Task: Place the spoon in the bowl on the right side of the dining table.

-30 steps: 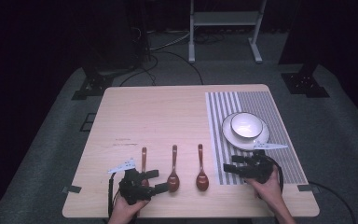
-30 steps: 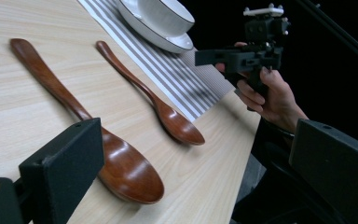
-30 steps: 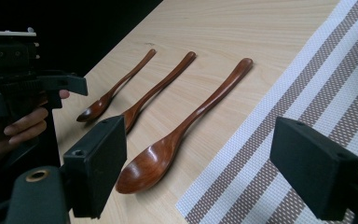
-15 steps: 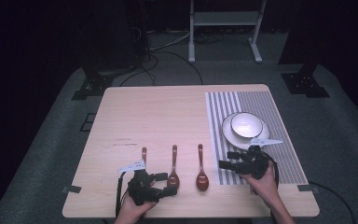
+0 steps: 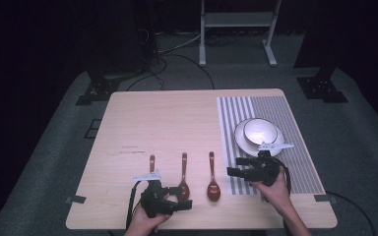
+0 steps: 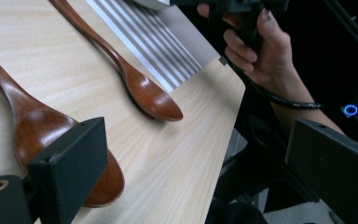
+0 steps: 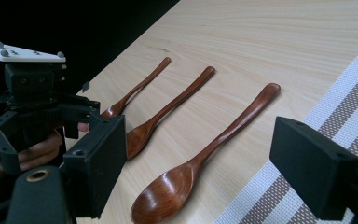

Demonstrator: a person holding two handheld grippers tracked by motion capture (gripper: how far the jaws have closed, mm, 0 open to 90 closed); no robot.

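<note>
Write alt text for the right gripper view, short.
Three brown wooden spoons lie side by side on a light wooden table, seen between the right gripper's two open black jaws; the nearest spoon lies between them, untouched. A striped placemat lies at the right, and the left gripper, held in a hand, is at the far left.

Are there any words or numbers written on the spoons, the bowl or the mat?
None can be read.
The three spoons are plain brown wood.
The bowl is plain white.
The mat has stripes, no letters.
The grippers' jaws are plain black.
</note>
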